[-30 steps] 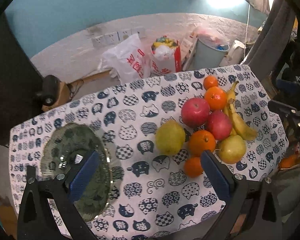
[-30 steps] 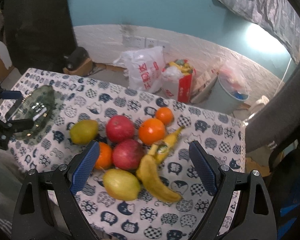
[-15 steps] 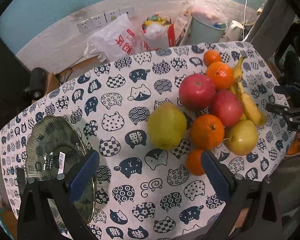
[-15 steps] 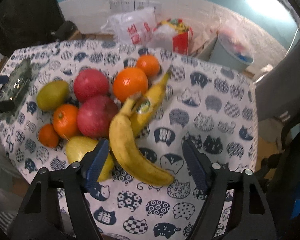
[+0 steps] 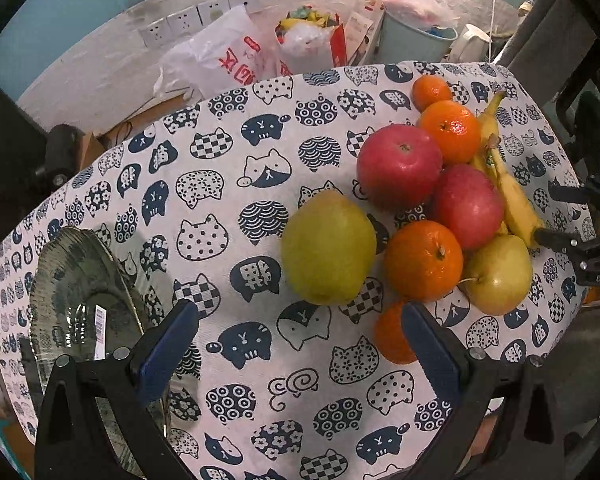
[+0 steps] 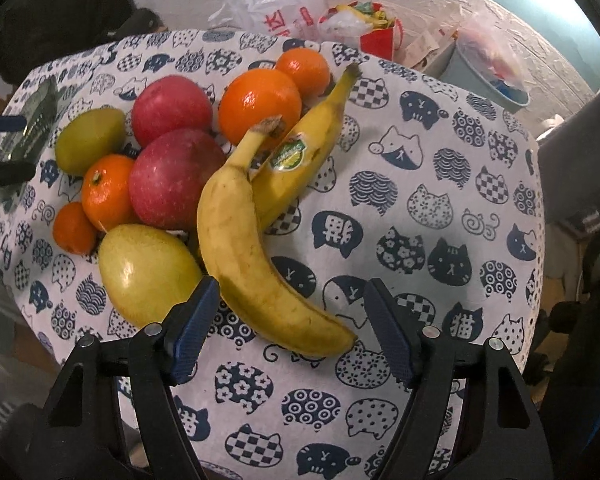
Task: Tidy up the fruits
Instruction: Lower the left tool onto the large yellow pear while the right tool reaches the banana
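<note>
From your left wrist view, your left gripper (image 5: 300, 344) hangs above the cat-print cloth (image 5: 228, 208) with its jaws spread wide and nothing between them but bare cloth. The glass plate (image 5: 76, 280) lies at the left edge of the table, partly behind your left finger. The fruit sits in a cluster at the right. The green pear (image 5: 328, 248) is the nearest piece, just ahead of your jaws. Behind it and to the right lie two red apples (image 5: 398, 166), a large orange (image 5: 450, 130) and a small one (image 5: 432, 92) at the far end. A second large orange (image 5: 422, 260) touches a yellow pear (image 5: 498, 276). Another small orange (image 5: 392, 340) is half hidden by your right finger. The bananas (image 5: 512, 200) run along the far right side of the pile. The right gripper's tips show at the right edge.

From your right wrist view, your right gripper (image 6: 290, 320) has its jaws parted, straddling the lower end of the near banana (image 6: 240, 240) without the pads touching it. The left pad sits just beside the yellow pear (image 6: 144, 268). A second banana (image 6: 300, 152), with a sticker, lies crossed under the first one's stem. The apples (image 6: 172, 180) and oranges (image 6: 260, 104) crowd to the left of the bananas, with the green pear (image 6: 88, 140) furthest left. The plate (image 6: 36, 120) is at the far left edge.
</note>
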Tool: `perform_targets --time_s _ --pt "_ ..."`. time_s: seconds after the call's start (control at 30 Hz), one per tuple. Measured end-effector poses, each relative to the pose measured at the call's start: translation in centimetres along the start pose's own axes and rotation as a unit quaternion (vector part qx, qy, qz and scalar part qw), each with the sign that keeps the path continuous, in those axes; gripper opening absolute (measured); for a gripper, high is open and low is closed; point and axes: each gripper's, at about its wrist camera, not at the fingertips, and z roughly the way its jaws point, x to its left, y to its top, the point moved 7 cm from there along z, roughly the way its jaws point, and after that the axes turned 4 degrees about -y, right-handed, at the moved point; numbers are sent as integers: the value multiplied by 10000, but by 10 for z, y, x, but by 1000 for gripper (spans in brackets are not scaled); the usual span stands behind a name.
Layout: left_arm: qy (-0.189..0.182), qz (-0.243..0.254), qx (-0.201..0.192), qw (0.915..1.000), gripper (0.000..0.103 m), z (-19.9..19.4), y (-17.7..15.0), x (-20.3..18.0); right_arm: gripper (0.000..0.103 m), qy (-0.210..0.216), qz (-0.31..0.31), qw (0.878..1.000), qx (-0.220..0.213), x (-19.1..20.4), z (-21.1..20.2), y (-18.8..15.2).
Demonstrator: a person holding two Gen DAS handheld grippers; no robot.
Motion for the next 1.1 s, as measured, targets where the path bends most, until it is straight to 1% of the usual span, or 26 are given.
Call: perform_targets --time_s 0.1,0.23,0.43,0.53,0.67,0.7,0.77,0.97,1.1 --pt "-4 15 16 10000 102 4 3 0 74 -20 -123 9999 107 3 6 -3" --pt "-53 13 68 10000 102 9 6 -1 74 -49 -317 9992 221 10 15 -5" --pt "-120 9 151 9998 102 17 7 -1 73 -124 -589 9977 313 17 38 0" --pt "-148 -37 206 9997 102 22 8 1 66 -87 -683 9973 264 20 47 5" --pt "-253 -118 261 9993 102 28 12 2 55 -27 -843 9964 87 28 50 10" --pt "-269 -120 261 9992 102 29 12 2 51 33 -825 9966 28 31 50 12" --pt "-292 -109 261 9992 102 32 16 1 49 152 -747 9971 -73 33 45 14" --pt "-279 -69 332 9990 102 48 23 -4 47 366 -453 9981 -186 30 42 21" --pt "-237 -29 418 9988 102 59 22 -4 47 500 -165 9983 -250 16 39 21"
